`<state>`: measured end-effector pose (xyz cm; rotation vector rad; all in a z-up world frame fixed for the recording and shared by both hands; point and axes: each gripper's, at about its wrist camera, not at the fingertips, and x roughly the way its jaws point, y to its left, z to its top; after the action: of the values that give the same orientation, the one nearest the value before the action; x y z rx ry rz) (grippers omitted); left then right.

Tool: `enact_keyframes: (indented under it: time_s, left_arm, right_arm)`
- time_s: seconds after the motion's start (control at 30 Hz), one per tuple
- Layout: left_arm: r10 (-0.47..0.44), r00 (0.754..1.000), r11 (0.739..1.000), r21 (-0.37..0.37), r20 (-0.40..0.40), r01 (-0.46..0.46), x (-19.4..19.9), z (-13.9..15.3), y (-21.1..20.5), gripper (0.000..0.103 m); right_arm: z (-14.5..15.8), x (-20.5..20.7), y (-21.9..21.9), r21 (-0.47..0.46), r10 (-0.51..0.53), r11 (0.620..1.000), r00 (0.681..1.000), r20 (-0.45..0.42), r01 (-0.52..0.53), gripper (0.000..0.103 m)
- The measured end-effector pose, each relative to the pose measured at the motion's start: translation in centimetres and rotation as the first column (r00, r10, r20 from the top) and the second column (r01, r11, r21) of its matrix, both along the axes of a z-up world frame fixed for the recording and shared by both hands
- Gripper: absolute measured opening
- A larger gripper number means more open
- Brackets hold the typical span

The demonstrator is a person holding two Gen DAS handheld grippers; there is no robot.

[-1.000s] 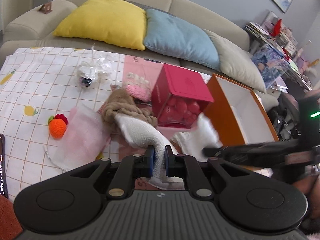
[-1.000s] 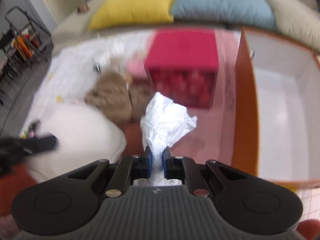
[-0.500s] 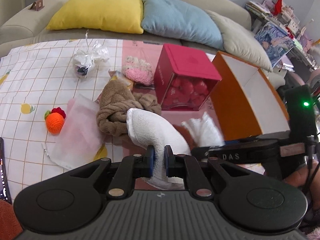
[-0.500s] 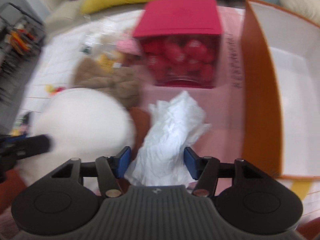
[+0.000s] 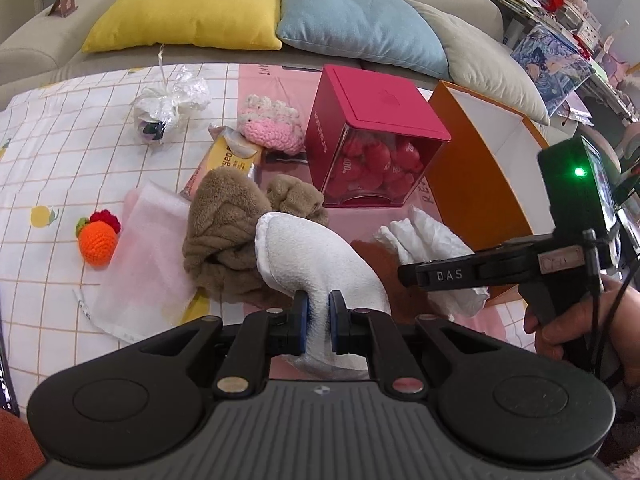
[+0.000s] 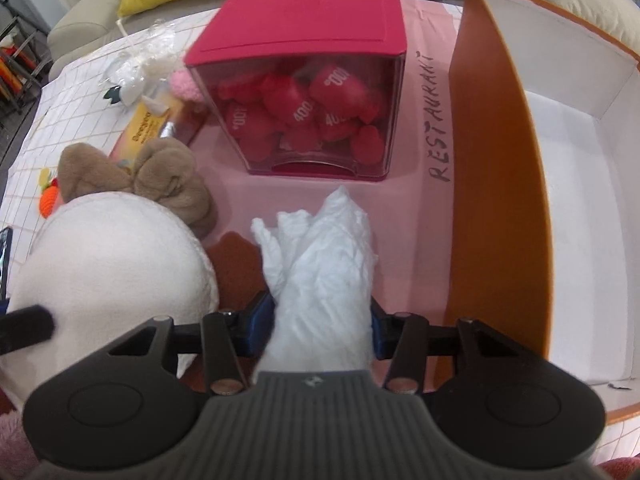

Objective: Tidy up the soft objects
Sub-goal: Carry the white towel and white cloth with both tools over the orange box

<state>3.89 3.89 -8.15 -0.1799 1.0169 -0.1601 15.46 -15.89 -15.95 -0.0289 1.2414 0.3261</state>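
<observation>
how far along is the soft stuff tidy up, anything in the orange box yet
Nothing looks done: the orange box shows only a bare white floor. In hand: the left claw is shut on the white towel; the right claw is open around the crumpled white tissue. Left on the table: the brown plush cloth, pink crochet piece and orange crochet fruit.

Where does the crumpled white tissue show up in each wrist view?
Left wrist: white tissue right of centre, partly behind the right gripper.
Right wrist: bottom centre, between the open fingers of the right gripper.
Shared landmark: red box, just beyond the tissue.
</observation>
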Motion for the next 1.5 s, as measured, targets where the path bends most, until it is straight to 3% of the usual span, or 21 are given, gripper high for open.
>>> enact_keyframes:
  time_s: [0.07,0.2,0.27,0.33,0.6,0.73,1.0,1.2,1.5]
  left_arm:
    - [0.003,1.0,1.0,0.006,0.001,-0.003,0.0,0.0,0.1,0.012]
    - [0.009,1.0,1.0,-0.006,-0.003,-0.009,-0.1,0.0,0.1,0.012]
    - [0.008,1.0,1.0,-0.006,0.002,-0.008,-0.3,0.2,-0.1,0.012]
    - [0.01,1.0,1.0,-0.011,0.018,-0.009,-0.4,0.7,0.0,0.012]
    - [0.015,0.993,1.0,0.0,0.119,-0.015,-1.1,3.3,-0.3,0.011]
    - [0.02,0.985,1.0,-0.001,0.172,-0.02,-1.8,5.0,-0.4,0.011]
    - [0.008,0.964,1.0,0.0,0.265,-0.008,-3.1,8.2,-0.8,0.011]
    - [-0.021,0.949,1.0,0.027,0.313,0.013,-3.5,10.2,-2.0,0.011]
    - [-0.114,0.925,0.992,-0.01,0.361,0.126,-0.8,12.7,-6.4,0.01]
  right_arm:
    - [-0.5,0.4,-0.1,0.004,-0.017,1.0,1.0,-0.023,0.017,0.029]
    - [-2.1,0.4,0.5,-0.029,-0.001,1.0,0.999,-0.035,0.0,0.026]
    - [-1.7,0.3,0.4,-0.017,-0.02,1.0,1.0,-0.018,0.02,0.016]
    - [-0.5,-0.3,0.0,0.006,-0.024,1.0,1.0,0.01,0.023,0.014]
    - [6.3,-2.5,-1.1,0.045,0.008,0.999,0.986,0.165,-0.016,0.014]
    - [10.0,-4.1,-0.7,0.014,0.045,0.999,0.954,0.296,-0.051,0.014]
    - [13.7,-5.3,-1.8,0.134,0.011,0.989,0.95,0.312,-0.055,0.014]
    - [16.0,-7.3,-2.9,0.156,-0.001,0.986,0.938,0.346,-0.056,0.014]
    - [18.2,-7.0,-9.9,0.175,-0.094,0.984,0.925,0.368,0.03,0.014]
